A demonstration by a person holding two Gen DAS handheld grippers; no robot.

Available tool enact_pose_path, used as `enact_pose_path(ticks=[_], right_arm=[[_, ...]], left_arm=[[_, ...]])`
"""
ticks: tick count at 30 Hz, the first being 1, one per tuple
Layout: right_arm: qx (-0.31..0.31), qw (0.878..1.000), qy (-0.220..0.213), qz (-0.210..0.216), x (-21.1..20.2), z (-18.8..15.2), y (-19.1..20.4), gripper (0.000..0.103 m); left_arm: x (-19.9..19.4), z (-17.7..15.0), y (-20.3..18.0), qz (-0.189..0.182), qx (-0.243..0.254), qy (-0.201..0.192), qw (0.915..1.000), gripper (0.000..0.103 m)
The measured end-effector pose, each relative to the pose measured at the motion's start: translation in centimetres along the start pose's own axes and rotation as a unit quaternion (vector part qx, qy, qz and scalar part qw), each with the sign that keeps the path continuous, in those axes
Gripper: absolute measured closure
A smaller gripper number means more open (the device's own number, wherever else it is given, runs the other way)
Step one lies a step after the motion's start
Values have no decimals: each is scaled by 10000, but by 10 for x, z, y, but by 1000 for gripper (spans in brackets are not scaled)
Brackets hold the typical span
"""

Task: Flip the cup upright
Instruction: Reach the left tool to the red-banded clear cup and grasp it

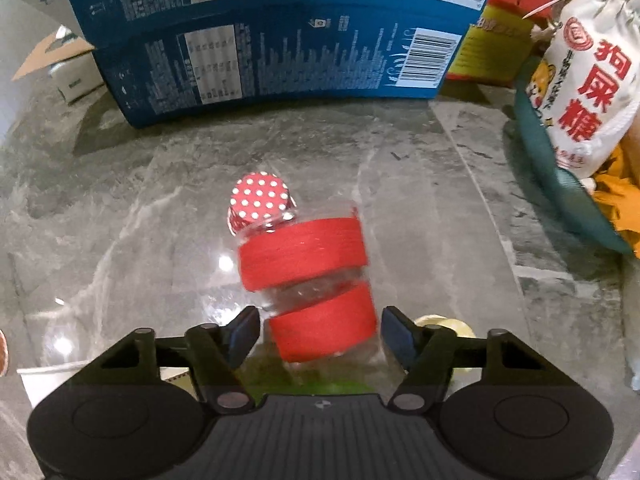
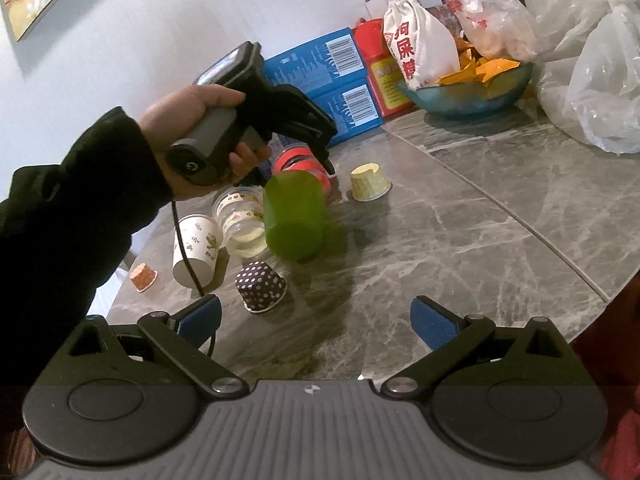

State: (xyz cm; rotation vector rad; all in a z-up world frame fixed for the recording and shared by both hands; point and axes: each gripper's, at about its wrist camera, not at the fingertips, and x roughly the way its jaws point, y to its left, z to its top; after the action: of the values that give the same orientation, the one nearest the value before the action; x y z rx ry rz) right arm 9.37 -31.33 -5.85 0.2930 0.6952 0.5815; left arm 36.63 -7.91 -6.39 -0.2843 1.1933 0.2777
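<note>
A clear plastic cup with two red bands (image 1: 308,280) lies tilted on the grey marble table (image 1: 420,208), and is blurred. My left gripper (image 1: 320,334) is open, its blue pads on either side of the cup's lower end with gaps on both sides. The same cup (image 2: 298,162) shows partly hidden under the left gripper in the right wrist view. My right gripper (image 2: 316,320) is open and empty, low over the near table.
A red polka-dot cup (image 1: 260,204) stands upside down beyond the banded cup. Blue boxes (image 1: 260,60) stand behind it. A green cup (image 2: 294,216), a yellow cup (image 2: 370,182), a dark dotted cup (image 2: 262,286), a white paper cup (image 2: 196,250), a clear cup (image 2: 240,220) and a snack bowl (image 2: 468,96) are nearby.
</note>
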Motion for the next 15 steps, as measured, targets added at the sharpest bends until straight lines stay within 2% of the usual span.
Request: enact_pose_path(ticks=[6, 11, 15], right_arm=[[50, 10000, -6, -8, -1, -1, -2, 1], [42, 10000, -40, -29, -4, -2, 0, 1], [72, 9999, -53, -58, -5, -1, 2, 1]], left_arm=[[2, 2, -3, 36, 136, -41, 9999, 42], [-9, 4, -2, -42, 315, -304, 9990, 43], [-34, 4, 0, -142, 512, -631, 9966, 43]])
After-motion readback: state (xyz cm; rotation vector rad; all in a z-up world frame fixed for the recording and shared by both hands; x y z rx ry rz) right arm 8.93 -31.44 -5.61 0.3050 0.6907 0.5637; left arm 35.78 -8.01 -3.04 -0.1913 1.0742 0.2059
